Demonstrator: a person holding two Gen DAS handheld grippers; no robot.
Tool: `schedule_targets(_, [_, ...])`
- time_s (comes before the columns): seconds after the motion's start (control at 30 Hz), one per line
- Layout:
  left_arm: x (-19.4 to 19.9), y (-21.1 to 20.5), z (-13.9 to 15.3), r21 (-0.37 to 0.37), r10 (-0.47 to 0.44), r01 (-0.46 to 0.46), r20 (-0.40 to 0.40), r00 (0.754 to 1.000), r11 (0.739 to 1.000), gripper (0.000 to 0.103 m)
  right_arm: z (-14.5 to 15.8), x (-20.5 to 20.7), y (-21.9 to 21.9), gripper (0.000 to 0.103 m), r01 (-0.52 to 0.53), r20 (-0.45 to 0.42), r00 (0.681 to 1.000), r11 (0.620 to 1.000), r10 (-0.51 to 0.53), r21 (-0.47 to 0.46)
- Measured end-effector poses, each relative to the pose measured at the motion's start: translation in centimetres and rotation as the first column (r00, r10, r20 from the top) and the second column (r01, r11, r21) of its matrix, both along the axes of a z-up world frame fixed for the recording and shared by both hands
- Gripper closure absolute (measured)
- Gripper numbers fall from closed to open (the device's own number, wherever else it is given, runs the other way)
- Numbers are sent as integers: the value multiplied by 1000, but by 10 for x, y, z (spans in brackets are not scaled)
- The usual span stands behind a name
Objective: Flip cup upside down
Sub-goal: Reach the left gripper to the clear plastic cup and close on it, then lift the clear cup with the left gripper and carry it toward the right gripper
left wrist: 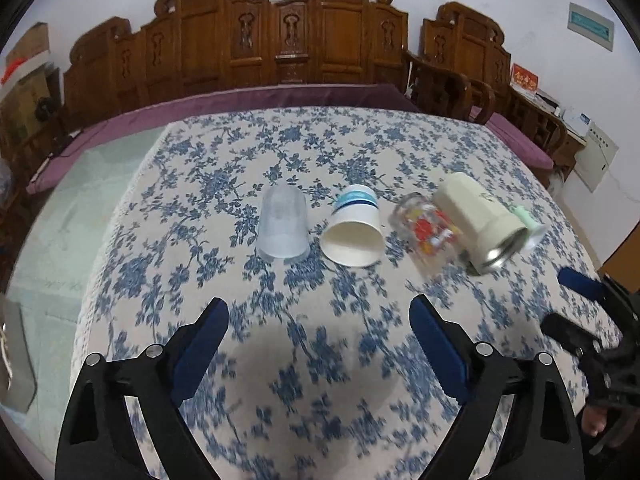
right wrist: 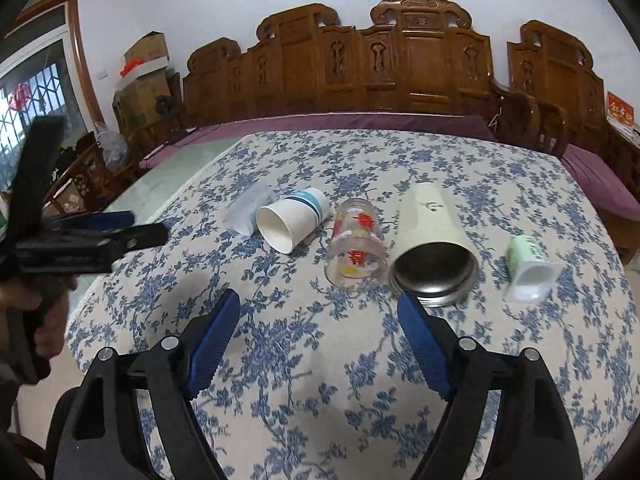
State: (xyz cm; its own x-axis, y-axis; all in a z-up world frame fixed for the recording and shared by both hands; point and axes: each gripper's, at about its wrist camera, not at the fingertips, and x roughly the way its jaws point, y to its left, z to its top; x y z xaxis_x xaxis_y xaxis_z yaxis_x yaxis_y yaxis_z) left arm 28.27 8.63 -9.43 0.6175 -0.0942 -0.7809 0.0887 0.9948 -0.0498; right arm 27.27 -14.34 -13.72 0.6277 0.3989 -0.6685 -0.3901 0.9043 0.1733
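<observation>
Several cups lie in a row on the blue-flowered tablecloth (left wrist: 320,360). From left: a frosted clear plastic cup (left wrist: 283,226) (right wrist: 247,208), a white paper cup with blue bands (left wrist: 354,231) (right wrist: 291,220), a glass with red print (left wrist: 426,230) (right wrist: 356,244), a cream steel-lined tumbler (left wrist: 482,226) (right wrist: 432,240) and a small green-and-white cup (right wrist: 528,268). The paper cup, glass and tumbler lie on their sides, mouths toward me. My left gripper (left wrist: 320,324) is open and empty, short of the paper cup. My right gripper (right wrist: 320,316) is open and empty, short of the glass.
A carved wooden bench (left wrist: 280,40) with a purple cushion (left wrist: 280,94) runs behind the table. The table's left edge (left wrist: 132,184) drops to a pale floor. The right gripper shows at the right edge of the left view (left wrist: 580,308); the left gripper shows at the left of the right view (right wrist: 100,232).
</observation>
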Motion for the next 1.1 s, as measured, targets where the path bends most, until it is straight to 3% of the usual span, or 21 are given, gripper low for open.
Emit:
schedule_targets(0.37, [98, 12, -37, 16, -3, 5, -122, 993, 1000, 29, -21, 10, 23, 25, -28, -45, 999, 1000, 29, 11])
schedule_targets(0.7, [155, 23, -70, -4, 46, -49, -241, 969, 999, 39, -29, -1, 16, 25, -33, -56, 998, 999, 33, -1])
schedule_targets(0.93, [163, 39, -93, -99, 96, -136, -333, 938, 986, 49, -32, -11, 5, 25, -13, -71, 997, 1000, 13, 0])
schedule_targets(1.1, [139, 38, -76, -124, 96, -140, -304, 948, 982, 50, -27, -24, -3, 25, -12, -58, 998, 1000, 11, -16])
